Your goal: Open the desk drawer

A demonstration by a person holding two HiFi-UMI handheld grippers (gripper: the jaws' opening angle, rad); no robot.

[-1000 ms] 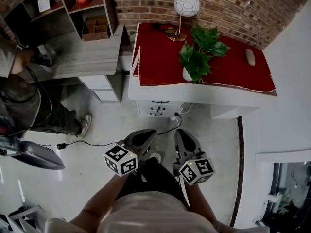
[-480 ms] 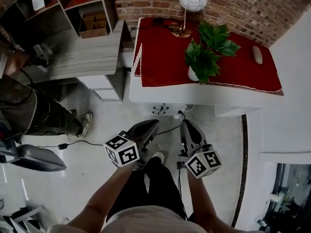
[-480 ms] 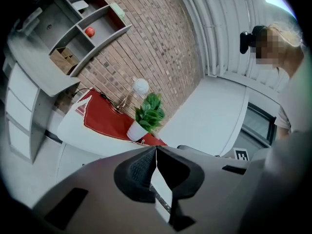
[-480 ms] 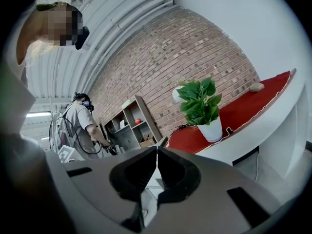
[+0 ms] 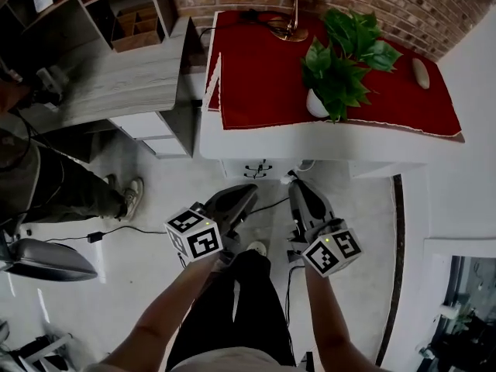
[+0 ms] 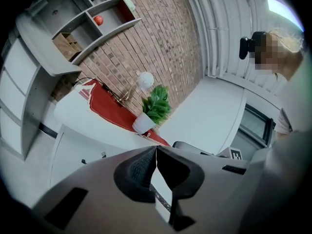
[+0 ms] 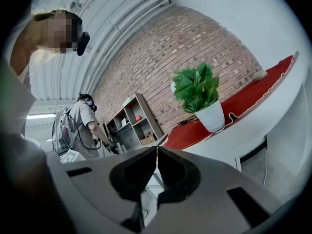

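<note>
Both tools are held in front of the white desk [image 5: 232, 144]. The left gripper [image 5: 246, 192] and the right gripper [image 5: 297, 186] each have their jaws pressed together, with nothing between them. The desk drawer [image 5: 257, 169], marked by small dark handles, sits shut under the desk's near edge, just beyond and between the two tips, and neither tip touches it. Compared with a second ago, we stand nearer. The red cloth [image 5: 263, 76], potted plant [image 5: 341, 60] and lamp [image 5: 298, 6] now fill more of the head view, and both grippers have advanced toward the drawer. The bystander [image 5: 54, 188] on the left has slid toward the frame's edge.
</note>
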